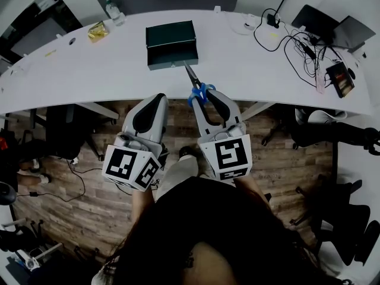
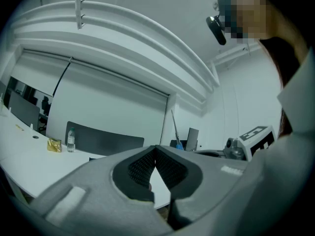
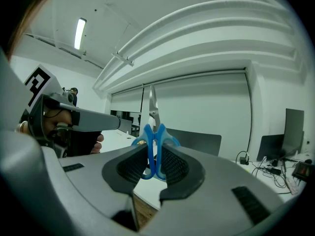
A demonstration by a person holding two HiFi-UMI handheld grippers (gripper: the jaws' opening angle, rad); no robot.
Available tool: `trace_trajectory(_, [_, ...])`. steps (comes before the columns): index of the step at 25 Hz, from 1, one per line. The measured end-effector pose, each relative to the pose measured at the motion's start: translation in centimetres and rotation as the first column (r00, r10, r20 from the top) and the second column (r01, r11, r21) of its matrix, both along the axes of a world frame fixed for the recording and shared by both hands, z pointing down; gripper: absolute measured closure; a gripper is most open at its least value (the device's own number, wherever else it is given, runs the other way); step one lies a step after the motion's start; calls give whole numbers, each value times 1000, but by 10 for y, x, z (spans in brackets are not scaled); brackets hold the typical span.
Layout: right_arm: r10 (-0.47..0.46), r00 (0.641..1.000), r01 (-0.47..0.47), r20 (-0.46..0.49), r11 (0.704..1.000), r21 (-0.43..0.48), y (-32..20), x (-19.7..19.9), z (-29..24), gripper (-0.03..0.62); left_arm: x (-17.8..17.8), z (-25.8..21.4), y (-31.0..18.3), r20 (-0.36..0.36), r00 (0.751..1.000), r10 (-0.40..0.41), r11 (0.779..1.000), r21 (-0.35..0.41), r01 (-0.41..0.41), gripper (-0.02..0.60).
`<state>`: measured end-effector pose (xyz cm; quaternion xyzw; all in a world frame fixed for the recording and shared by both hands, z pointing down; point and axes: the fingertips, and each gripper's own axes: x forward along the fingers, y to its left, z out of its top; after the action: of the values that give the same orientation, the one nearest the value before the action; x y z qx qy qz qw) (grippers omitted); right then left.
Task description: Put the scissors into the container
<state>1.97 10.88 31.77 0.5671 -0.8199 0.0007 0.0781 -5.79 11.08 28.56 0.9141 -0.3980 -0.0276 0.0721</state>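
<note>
Scissors (image 1: 198, 88) with blue handles and steel blades hang over the near edge of the white table (image 1: 77, 70). My right gripper (image 1: 206, 95) is shut on the handles. The blade tips point at the dark open container (image 1: 171, 44) just beyond them. In the right gripper view the scissors (image 3: 153, 146) stand upright between the black pads, blades pointing up. My left gripper (image 1: 157, 103) hovers beside the right one, short of the table edge, shut with nothing in it. In the left gripper view its fingertips (image 2: 156, 149) meet.
A water bottle (image 1: 114, 12) and a yellow packet (image 1: 98, 31) lie at the table's far left. Tangled cables (image 1: 297, 46), a laptop (image 1: 332, 24) and a small device (image 1: 339, 79) fill the right end. Office chairs (image 1: 332, 132) stand on the wooden floor to the right.
</note>
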Motion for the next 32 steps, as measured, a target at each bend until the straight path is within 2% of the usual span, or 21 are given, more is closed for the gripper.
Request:
trace_trajectory(18, [57, 998, -57, -38, 998, 1, -66, -37, -8, 502, -36, -6, -70, -21, 998, 60, 998, 7, -60, 571])
trace_trajectory(32, [79, 994, -81, -69, 997, -21, -89, -43, -3, 502, -40, -2, -98, -33, 995, 97, 995, -9, -98, 569])
